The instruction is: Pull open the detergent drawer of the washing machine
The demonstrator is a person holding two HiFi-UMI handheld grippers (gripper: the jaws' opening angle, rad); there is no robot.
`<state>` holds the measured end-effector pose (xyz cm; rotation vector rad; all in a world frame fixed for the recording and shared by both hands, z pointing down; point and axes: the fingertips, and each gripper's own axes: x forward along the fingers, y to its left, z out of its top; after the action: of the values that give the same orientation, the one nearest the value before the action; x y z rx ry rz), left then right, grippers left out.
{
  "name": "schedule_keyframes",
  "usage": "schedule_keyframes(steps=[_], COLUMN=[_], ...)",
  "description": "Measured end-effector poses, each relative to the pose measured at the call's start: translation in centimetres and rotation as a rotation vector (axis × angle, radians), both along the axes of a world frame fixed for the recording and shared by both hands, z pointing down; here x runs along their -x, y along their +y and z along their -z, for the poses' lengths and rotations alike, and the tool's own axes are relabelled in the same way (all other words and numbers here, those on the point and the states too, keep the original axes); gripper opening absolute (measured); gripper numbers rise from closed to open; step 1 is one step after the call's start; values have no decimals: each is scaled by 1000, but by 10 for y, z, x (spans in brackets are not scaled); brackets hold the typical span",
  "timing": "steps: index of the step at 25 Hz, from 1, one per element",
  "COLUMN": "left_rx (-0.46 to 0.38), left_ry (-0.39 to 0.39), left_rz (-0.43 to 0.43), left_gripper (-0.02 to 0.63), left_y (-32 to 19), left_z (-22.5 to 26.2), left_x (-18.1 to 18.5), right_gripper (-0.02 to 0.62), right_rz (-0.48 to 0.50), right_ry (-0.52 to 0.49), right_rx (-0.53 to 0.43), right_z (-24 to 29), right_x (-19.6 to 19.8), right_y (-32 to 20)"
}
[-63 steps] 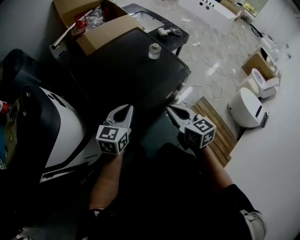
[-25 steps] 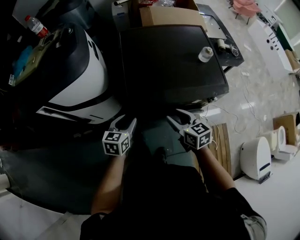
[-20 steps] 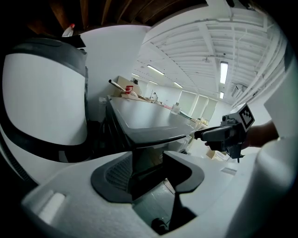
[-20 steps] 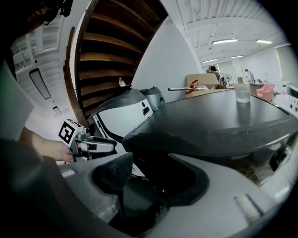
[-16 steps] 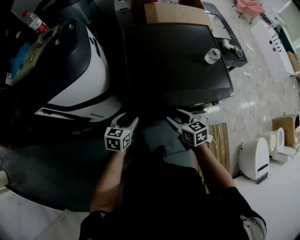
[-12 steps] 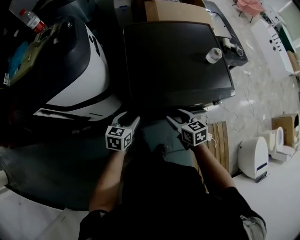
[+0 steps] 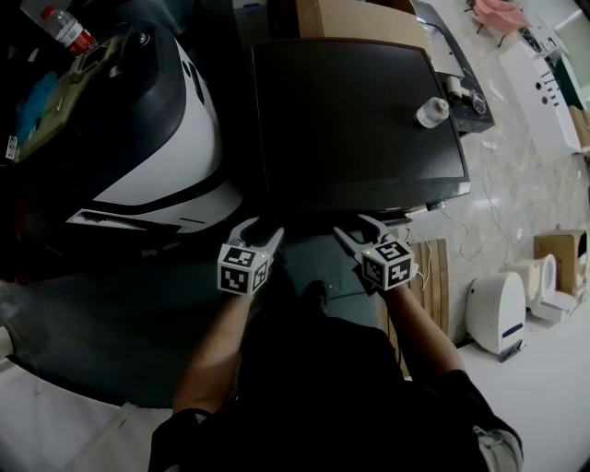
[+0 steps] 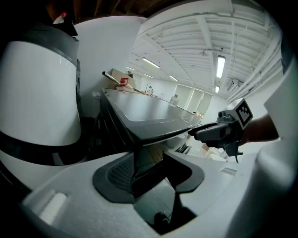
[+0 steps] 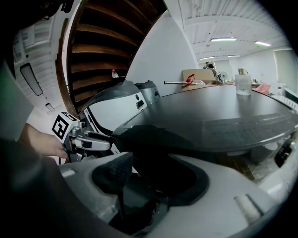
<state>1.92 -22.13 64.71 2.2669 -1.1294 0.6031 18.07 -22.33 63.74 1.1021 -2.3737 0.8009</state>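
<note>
The washing machine [image 7: 355, 120] has a flat dark top and fills the middle of the head view. Its front face, where a detergent drawer would be, is hidden under the top's near edge. My left gripper [image 7: 258, 230] hangs open just before the near left corner, with nothing between its jaws. My right gripper [image 7: 359, 227] is open and empty too, at the near edge further right. In the left gripper view the machine's corner [image 8: 156, 130] juts out ahead of the left gripper [image 8: 150, 173], with the right gripper [image 8: 219, 132] beyond. The right gripper view faces the dark front edge [image 9: 153, 137].
A rounded white and black appliance [image 7: 152, 138] stands close on the left, with a bottle [image 7: 69, 30] behind it. A small white jar [image 7: 430, 112] sits on the machine's top, a cardboard box [image 7: 355, 17] beyond. Wooden slats [image 7: 433, 277] and a white unit [image 7: 493, 313] lie right.
Both grippers have sunk a little toward the machine's near edge, and their jaws have spread wider. The head view has shifted so the machine's top sits more centrally.
</note>
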Motion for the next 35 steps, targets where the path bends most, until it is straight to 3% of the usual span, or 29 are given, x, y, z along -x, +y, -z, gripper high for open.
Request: schedule_keyframes(steps=[12, 19, 25, 35], left_rx=[-8, 22, 38, 53], left_ry=[-19, 15, -35, -62], left_rz=[1, -8, 20, 72], left_gripper=[192, 186, 146, 146], left_y=[1, 4, 28, 73], left_z=[0, 1, 1, 0], left_x=[0, -3, -3, -14], right_gripper=[229, 215, 175, 135], right_rz=[5, 25, 76, 129], right_ry=[2, -16, 1, -18], right_rx=[13, 42, 43, 52], right_z=[-2, -3, -2, -4], right_x=[-1, -2, -10, -25], right_y=[0, 3, 31, 73])
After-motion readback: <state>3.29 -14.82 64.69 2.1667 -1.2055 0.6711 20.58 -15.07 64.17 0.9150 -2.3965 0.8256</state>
